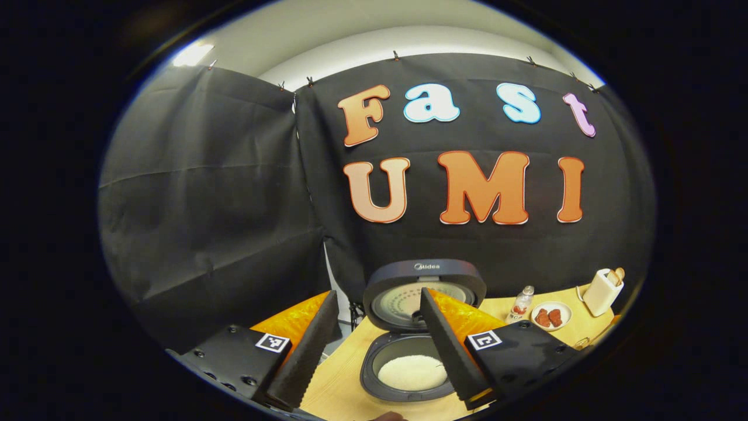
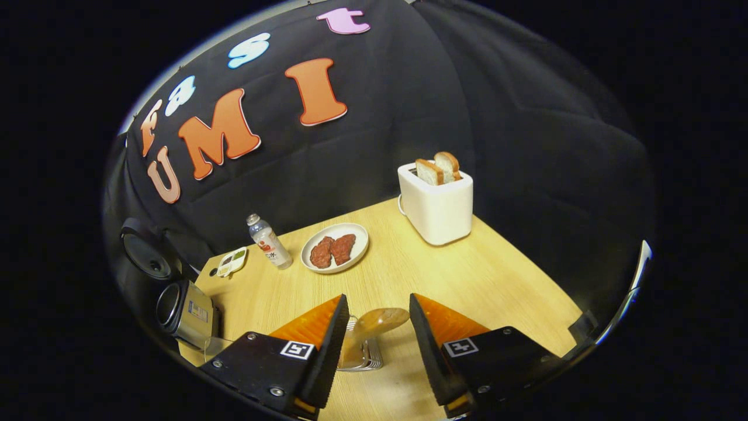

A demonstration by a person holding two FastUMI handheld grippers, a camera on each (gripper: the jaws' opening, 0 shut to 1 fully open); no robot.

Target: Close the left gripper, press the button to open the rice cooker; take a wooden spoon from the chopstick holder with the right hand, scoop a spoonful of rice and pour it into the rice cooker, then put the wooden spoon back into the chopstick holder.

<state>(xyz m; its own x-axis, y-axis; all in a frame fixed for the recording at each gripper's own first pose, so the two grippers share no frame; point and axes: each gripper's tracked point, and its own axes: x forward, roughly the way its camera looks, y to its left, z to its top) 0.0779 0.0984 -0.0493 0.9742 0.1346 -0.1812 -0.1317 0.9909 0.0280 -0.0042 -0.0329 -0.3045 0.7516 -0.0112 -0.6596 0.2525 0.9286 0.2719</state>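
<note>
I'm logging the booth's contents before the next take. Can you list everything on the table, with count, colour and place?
Rice cooker: one, dark, lid open, white rice inside, table's left end.
Wooden spoon: one, brown, standing in the chopstick holder, between the right claw's fingers.
Chopstick holder: one, metal wire, near table edge.
Toaster: one, white, two bread slices up, far right.
Plate: one, white, two red-brown pieces, mid table.
Bottle: one, clear, left of plate.
Small tray: one, pale, left of bottle.
Table: one, light wood.
Left claw: open, above cooker.
Right claw: open around spoon.
</note>
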